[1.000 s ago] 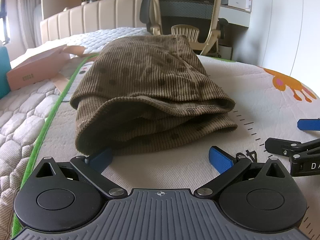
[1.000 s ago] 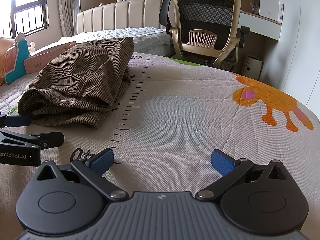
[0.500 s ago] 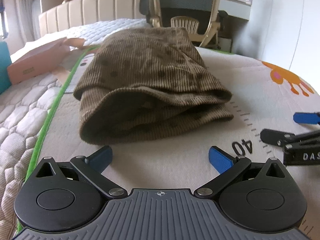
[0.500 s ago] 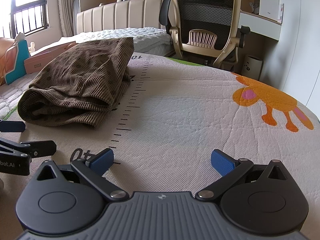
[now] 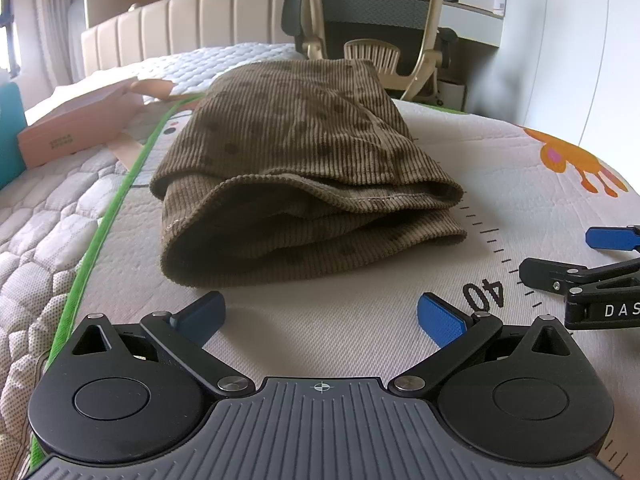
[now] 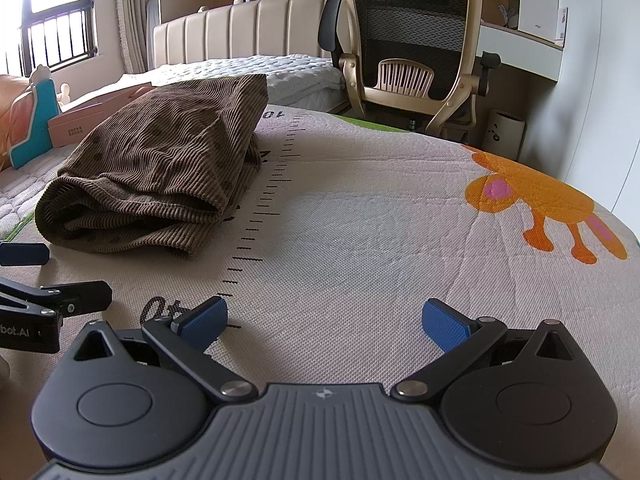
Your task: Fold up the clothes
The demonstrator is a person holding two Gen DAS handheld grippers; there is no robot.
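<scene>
The folded brown dotted corduroy garment [image 5: 304, 184] is left on the bed; the left claw [image 5: 320, 316], drawn back, and right claw [image 6: 324, 320] are spread wide, empty.

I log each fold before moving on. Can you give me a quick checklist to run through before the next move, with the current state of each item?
1. Left gripper open, holding nothing: ok.
2. Right gripper open, holding nothing: ok.
3. Brown dotted corduroy garment folded into a compact stack: ok.
4. Garment wholly on the printed white mat: ok.
5. Both grippers clear of the garment: ok.
6. Layer edges aligned at the far end: cannot tell.
</scene>
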